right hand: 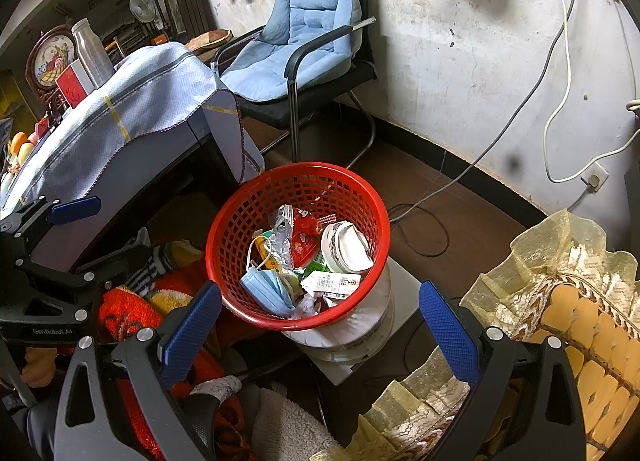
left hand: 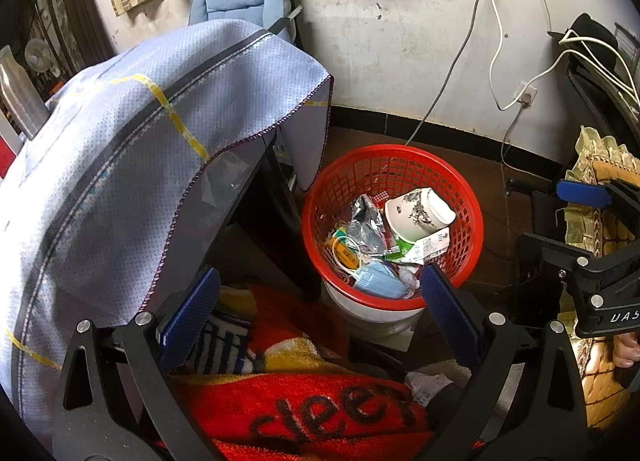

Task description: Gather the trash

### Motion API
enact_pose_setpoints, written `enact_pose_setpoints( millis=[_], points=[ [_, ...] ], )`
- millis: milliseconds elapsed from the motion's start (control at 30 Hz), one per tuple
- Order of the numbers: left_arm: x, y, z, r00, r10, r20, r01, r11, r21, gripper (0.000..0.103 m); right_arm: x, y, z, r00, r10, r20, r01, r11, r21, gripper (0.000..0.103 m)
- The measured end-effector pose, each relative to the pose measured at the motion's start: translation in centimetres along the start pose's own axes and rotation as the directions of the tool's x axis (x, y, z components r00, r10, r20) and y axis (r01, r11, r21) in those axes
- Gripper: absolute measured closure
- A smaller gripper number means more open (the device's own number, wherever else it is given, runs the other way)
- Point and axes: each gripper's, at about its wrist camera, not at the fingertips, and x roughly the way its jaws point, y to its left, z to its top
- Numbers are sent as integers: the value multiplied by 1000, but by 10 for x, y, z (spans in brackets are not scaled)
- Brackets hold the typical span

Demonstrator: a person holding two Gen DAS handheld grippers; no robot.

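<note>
A red mesh basket [left hand: 400,171] [right hand: 304,189] sits on a white bucket [right hand: 348,335] on the floor. Inside it lie a white paper cup [left hand: 418,213] [right hand: 346,247], a blue face mask [left hand: 380,281] [right hand: 266,291], a silver foil wrapper [left hand: 364,227], a red wrapper [right hand: 304,233] and a printed receipt [right hand: 332,283]. My left gripper [left hand: 318,303] hovers just before the basket's near rim, open and empty. Slightly above the same rim my right gripper [right hand: 320,321] is also open and empty. Each gripper shows at the edge of the other's view, the right [left hand: 564,221] and the left [right hand: 100,233].
A table under a blue-grey cloth [left hand: 160,149] [right hand: 132,109] stands left of the basket. A blue cushioned chair [right hand: 304,41] is behind it. Cables [right hand: 432,189] trail along wall and floor. A red patterned towel [left hand: 304,405] lies below; yellow lace-covered furniture [right hand: 560,301] is at right.
</note>
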Motion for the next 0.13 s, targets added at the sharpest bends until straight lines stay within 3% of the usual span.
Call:
enact_pose_setpoints(
  millis=[133],
  points=[
    [-5, -3, 0, 1000, 9, 24, -9, 1000, 17, 7, 0, 0, 4, 1000, -2, 3, 2, 1000, 3, 6]
  ],
)
